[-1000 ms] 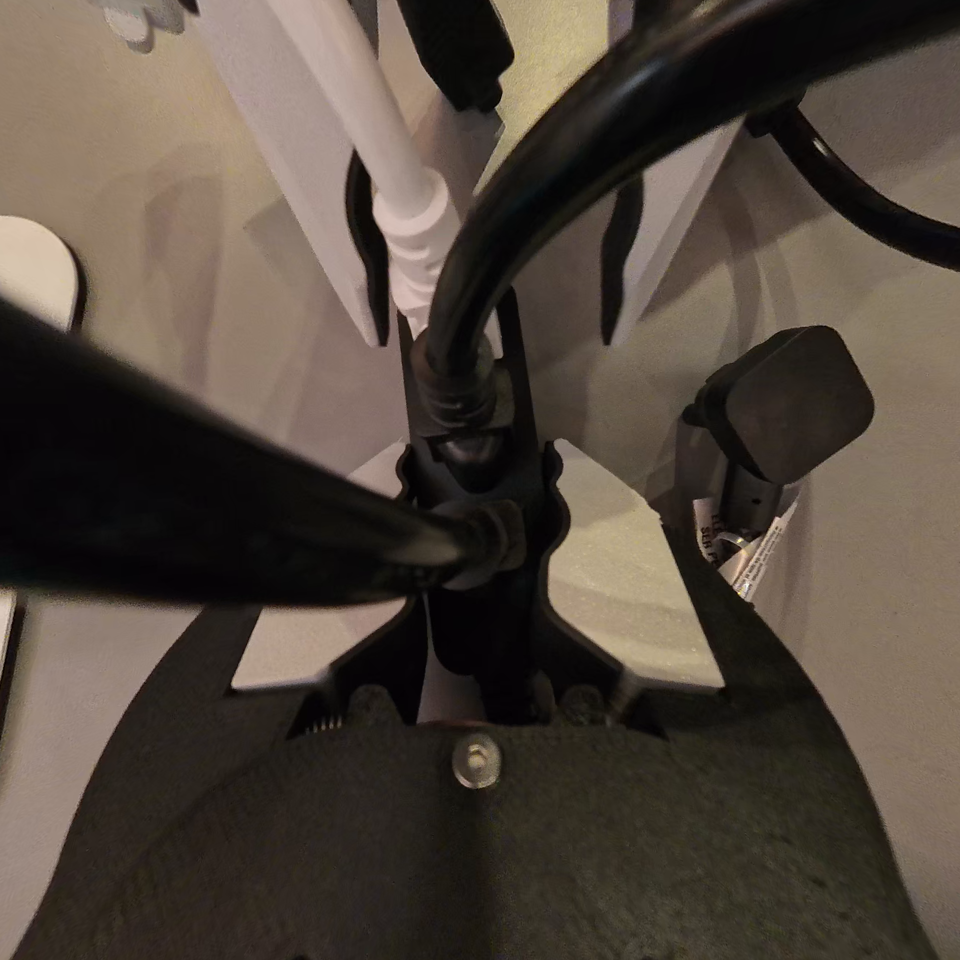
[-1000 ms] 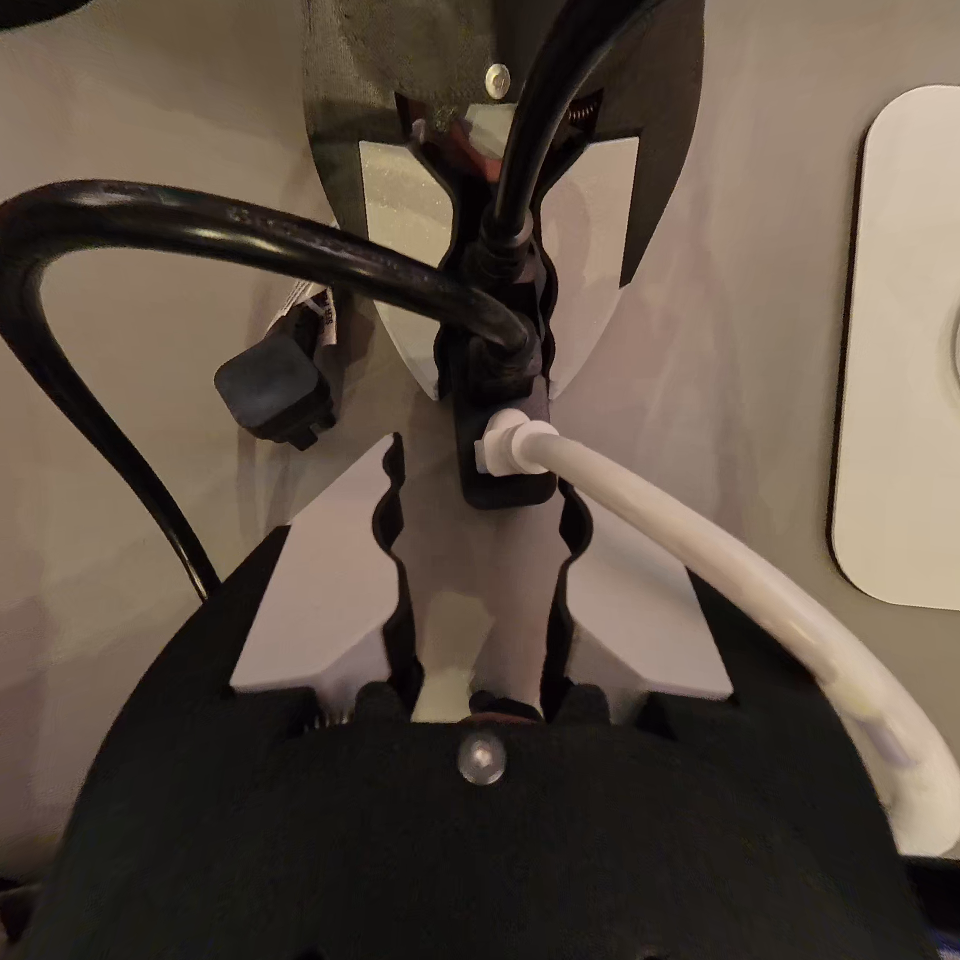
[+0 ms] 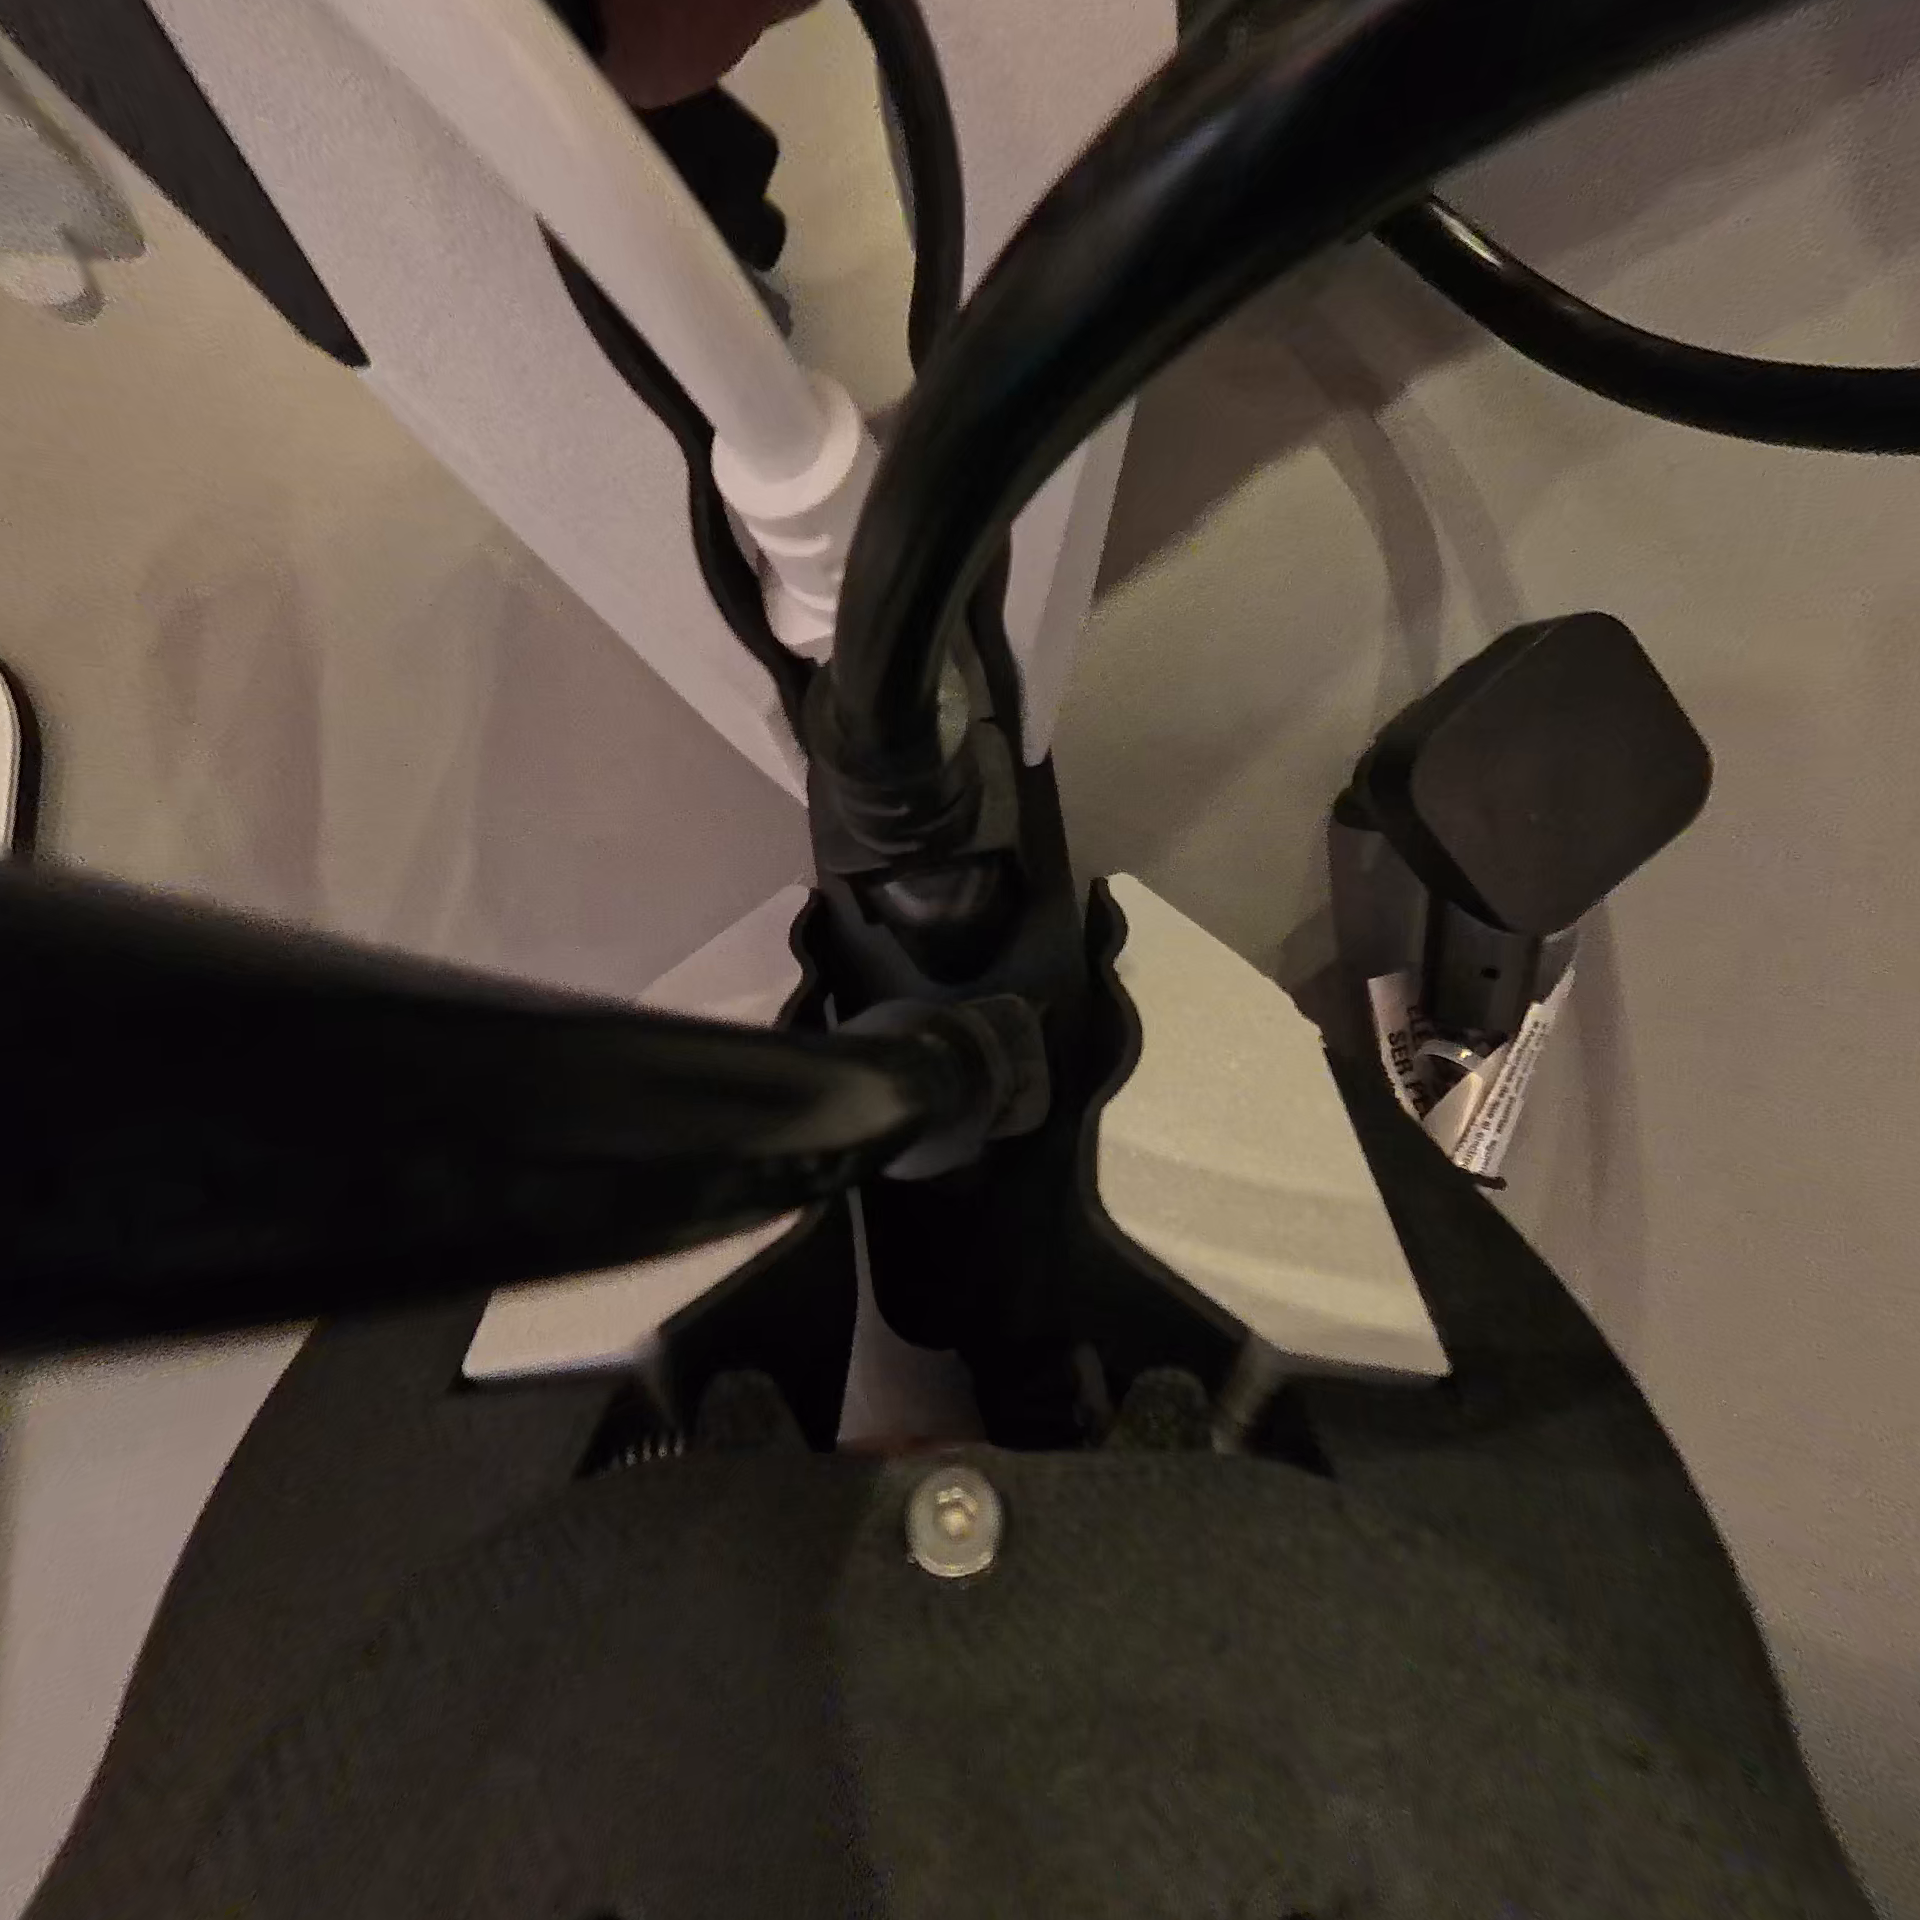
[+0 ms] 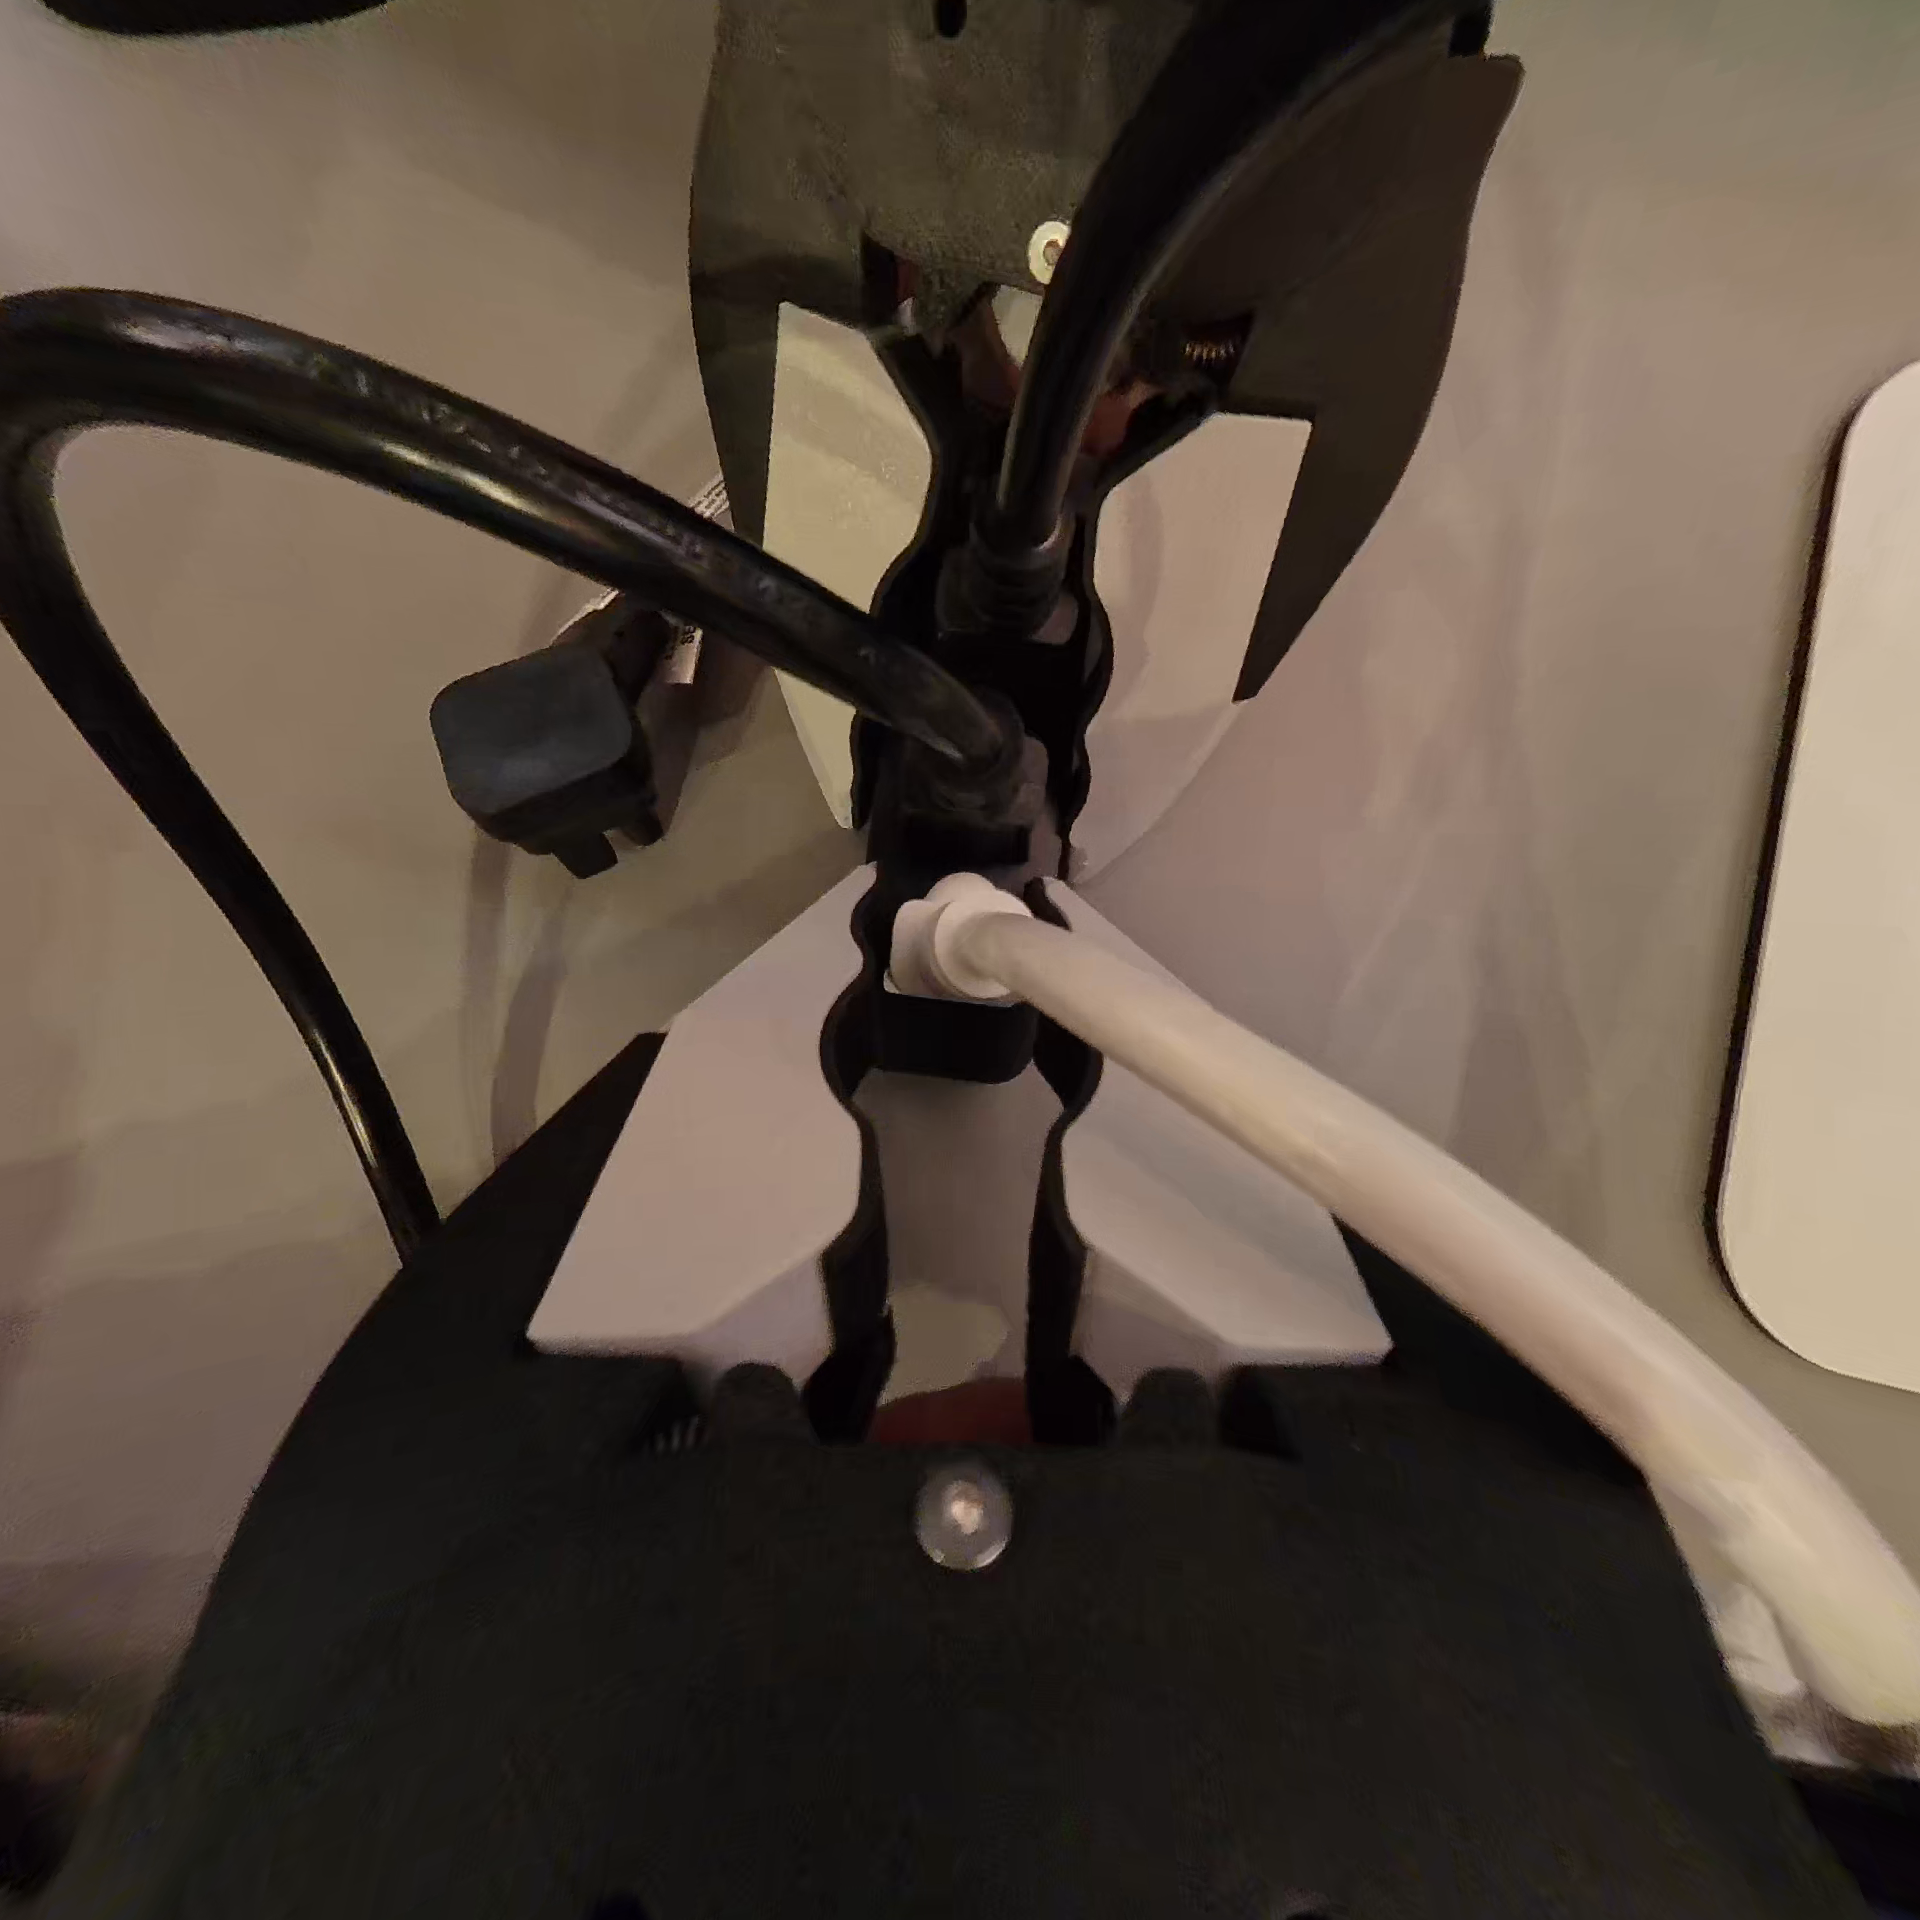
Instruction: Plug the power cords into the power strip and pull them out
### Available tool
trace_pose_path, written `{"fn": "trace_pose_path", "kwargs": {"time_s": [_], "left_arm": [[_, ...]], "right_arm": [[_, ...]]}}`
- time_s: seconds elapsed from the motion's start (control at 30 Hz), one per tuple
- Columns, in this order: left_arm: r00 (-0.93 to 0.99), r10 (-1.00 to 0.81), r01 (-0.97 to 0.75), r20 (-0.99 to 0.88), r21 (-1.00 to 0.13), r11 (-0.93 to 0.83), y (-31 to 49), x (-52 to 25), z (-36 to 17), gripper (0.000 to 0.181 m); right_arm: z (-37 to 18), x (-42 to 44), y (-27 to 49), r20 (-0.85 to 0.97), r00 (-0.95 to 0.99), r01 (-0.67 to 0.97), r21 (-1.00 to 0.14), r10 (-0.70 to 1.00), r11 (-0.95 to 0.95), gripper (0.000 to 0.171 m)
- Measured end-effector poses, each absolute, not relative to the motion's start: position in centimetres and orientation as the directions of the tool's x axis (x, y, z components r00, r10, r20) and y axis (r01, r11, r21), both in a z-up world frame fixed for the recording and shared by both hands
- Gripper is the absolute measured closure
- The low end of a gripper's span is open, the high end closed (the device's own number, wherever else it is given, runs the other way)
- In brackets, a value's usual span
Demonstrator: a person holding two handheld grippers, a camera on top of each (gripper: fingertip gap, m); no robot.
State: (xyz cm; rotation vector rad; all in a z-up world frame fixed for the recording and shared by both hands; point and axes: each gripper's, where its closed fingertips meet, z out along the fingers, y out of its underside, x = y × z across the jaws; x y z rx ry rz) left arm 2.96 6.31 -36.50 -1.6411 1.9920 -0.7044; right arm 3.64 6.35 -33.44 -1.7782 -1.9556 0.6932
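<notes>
A black power strip (image 3: 935, 1247) lies on the pale table, and my left gripper (image 3: 956, 914) is shut on its sides. Two black cords are plugged into it: one plug (image 3: 966, 1081) between my left jaws, another (image 3: 904, 821) just beyond. A white plug (image 4: 935, 935) with its white cord (image 4: 1299, 1174) sits at the strip's other end (image 4: 945, 1049). My right gripper (image 4: 956, 925) faces the left one, and its jaws are closed around the white plug. It also shows in the left wrist view (image 3: 920, 774).
A loose black plug (image 3: 1538, 769) with a white label lies on the table beside the strip; it also shows in the right wrist view (image 4: 530, 748). A white rounded slab (image 4: 1870, 883) lies at the right. A black cord loops at the left (image 4: 208, 831).
My right gripper has moved forward over the strip's end, and its jaws have closed from wide open onto the white plug. My left gripper still holds the strip.
</notes>
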Motion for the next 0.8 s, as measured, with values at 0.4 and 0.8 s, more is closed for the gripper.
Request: {"fn": "trace_pose_path", "kwargs": {"time_s": [0.4, 0.8], "left_arm": [[-0.176, -0.984, -0.776, -0.026, -0.612, 0.155, 5.76, 3.55, -36.53, 0.123], [-0.145, -0.989, -0.771, -0.016, -0.624, 0.123, 6.15, 3.83, -36.51, 0.135]], "right_arm": [[-33.40, 3.55, 6.15, -0.058, -0.100, 0.800, -0.598, 0.993, 0.046, 0.149], [-33.14, 3.14, 6.19, -0.072, -0.088, 0.790, -0.613, 0.994, 0.025, 0.147]]}}
